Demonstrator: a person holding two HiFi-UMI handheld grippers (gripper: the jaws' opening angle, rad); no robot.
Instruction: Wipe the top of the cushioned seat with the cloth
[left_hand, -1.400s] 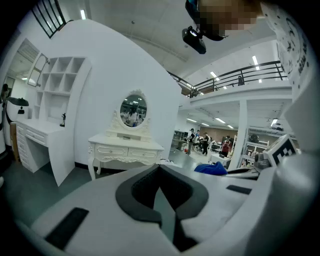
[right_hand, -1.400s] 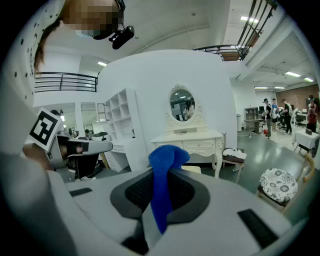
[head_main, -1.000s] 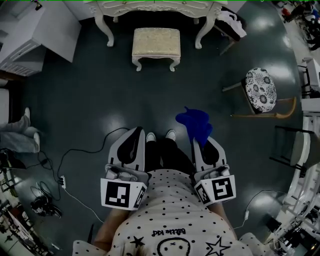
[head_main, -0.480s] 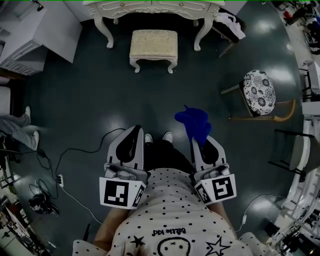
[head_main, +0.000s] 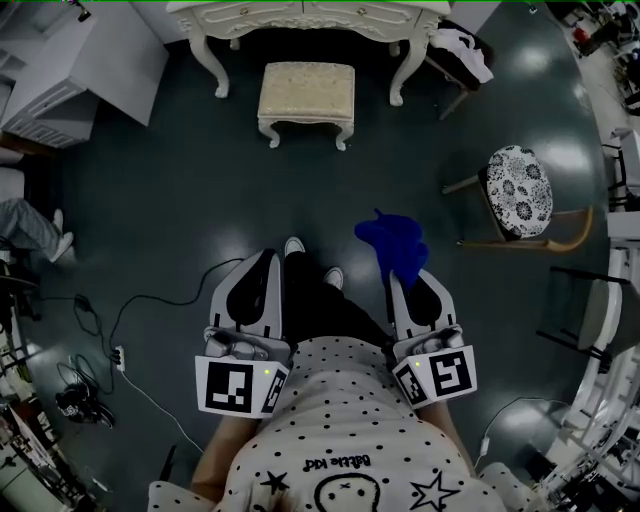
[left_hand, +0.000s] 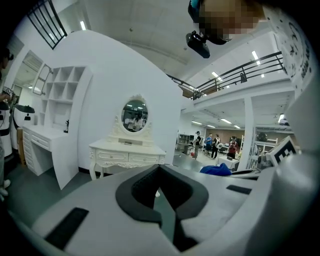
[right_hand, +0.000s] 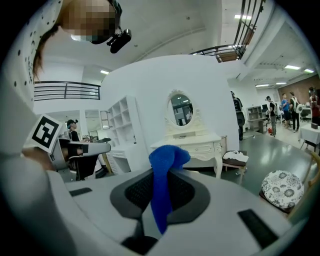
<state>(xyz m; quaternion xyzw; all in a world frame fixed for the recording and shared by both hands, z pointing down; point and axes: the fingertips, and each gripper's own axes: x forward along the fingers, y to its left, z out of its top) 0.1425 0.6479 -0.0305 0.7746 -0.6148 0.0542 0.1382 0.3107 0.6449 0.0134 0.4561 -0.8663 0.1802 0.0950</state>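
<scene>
1. Both grippers sit low and close to the body, side by side, with jaws pointing forward over the dark glossy floor (head_main: 170, 190)
2. Left gripper (head_main: 267, 262): jaws together, nothing between them
3. Right gripper (head_main: 405, 280): jaws clamped on the cloth (head_main: 392, 245)
4. Cloth: a narrow strip lies between the pads along the jaws, then bunches into a crumpled lump past the tips. Its long axis points forward. It is blue, soft and folded
5. Seat (head_main: 306, 88): well ahead and apart from both grippers, just in front of a white table (head_main: 310, 12). Its long axis runs left to right. The cushion is rectangular, beige and textured, on white curved legs
</scene>
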